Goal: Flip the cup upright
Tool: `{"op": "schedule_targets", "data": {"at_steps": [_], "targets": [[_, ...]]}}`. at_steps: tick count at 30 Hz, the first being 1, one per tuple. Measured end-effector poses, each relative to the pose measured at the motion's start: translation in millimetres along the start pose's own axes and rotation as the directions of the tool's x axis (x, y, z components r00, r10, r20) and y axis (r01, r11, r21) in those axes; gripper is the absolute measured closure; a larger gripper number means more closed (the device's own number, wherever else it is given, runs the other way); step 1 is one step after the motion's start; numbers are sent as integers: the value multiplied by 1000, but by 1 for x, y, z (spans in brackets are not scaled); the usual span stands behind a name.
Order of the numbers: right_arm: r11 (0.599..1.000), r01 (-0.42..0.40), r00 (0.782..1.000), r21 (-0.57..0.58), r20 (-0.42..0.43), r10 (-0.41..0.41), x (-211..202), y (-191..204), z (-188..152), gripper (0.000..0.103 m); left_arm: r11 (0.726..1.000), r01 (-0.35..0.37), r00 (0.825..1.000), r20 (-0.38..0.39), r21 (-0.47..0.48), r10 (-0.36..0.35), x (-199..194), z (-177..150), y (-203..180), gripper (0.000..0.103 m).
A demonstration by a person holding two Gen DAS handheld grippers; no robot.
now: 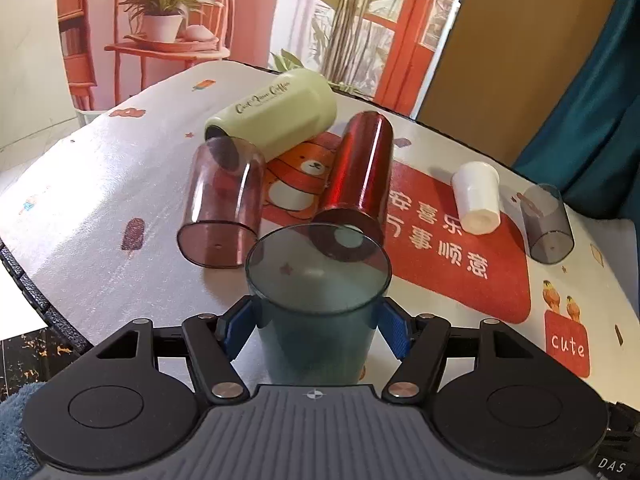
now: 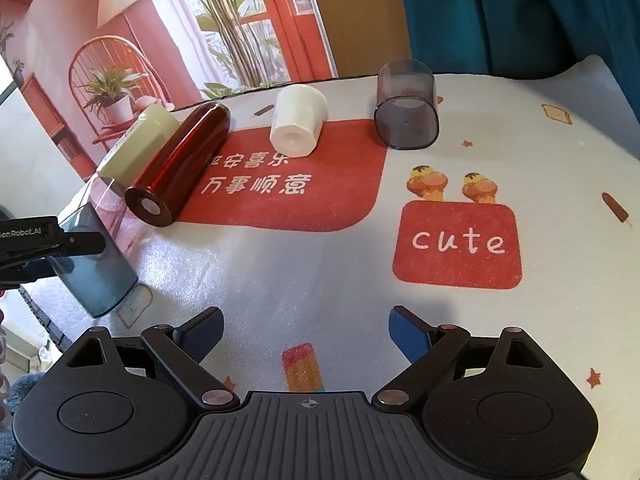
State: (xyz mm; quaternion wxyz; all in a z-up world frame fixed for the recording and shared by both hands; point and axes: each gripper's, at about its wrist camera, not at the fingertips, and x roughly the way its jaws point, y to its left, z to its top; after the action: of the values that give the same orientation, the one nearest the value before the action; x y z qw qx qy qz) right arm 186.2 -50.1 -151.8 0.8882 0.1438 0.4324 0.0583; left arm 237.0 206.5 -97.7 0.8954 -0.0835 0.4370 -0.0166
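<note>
At the far left, a clear pink cup (image 1: 222, 204) is lying on its side on the surface (image 1: 100, 208), and a pale green tumbler (image 1: 276, 114) is lying behind it, also on its side. Just to the right, a blue translucent cup (image 1: 316, 312) is being pinched between the blue pads (image 1: 236, 330) of the left gripper (image 1: 316, 330), its round end facing the camera; from the right wrist view the blue cup (image 2: 96, 264) is being held tilted at the surface's edge. Beyond it, a red tumbler (image 1: 358, 172) is lying on its side across the red printed panel. Further right, a white cup (image 1: 478, 196) is lying tipped over, and a smoky grey cup (image 1: 546, 224) is lying near the far edge. The right gripper (image 2: 306, 336) is being held spread wide above the surface, with nothing between its pads.
</note>
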Motion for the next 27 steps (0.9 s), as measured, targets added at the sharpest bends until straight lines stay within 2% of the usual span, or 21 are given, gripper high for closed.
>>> {"op": "schedule_targets", "data": {"at_steps": [7,9,12,16,21,27], "targets": [[1000,2,1000,0,6,-2,-5,2,1,14,997,25,999,-30,70,-23,-9,-13,-9,31],[1000,5,1000,-6,4,-5,-7,4,1,14,996,29,1000,-15,84,-28,-16,-15,-9,21],[999,15,1000,-30,4,-15,-10,9,2,10,994,18,1000,11,106,-19,-30,-18,-6,13],[997,24,1000,-67,21,-23,-20,21,2,3,993,-5,1000,15,121,4,-49,-22,-1,10],[995,12,999,-95,40,-8,-41,34,3,0,991,-38,999,35,132,34,-79,-28,7,5],[990,28,996,-137,86,-17,-77,53,2,0,992,-37,998,52,124,31,-115,-31,22,1]]}}
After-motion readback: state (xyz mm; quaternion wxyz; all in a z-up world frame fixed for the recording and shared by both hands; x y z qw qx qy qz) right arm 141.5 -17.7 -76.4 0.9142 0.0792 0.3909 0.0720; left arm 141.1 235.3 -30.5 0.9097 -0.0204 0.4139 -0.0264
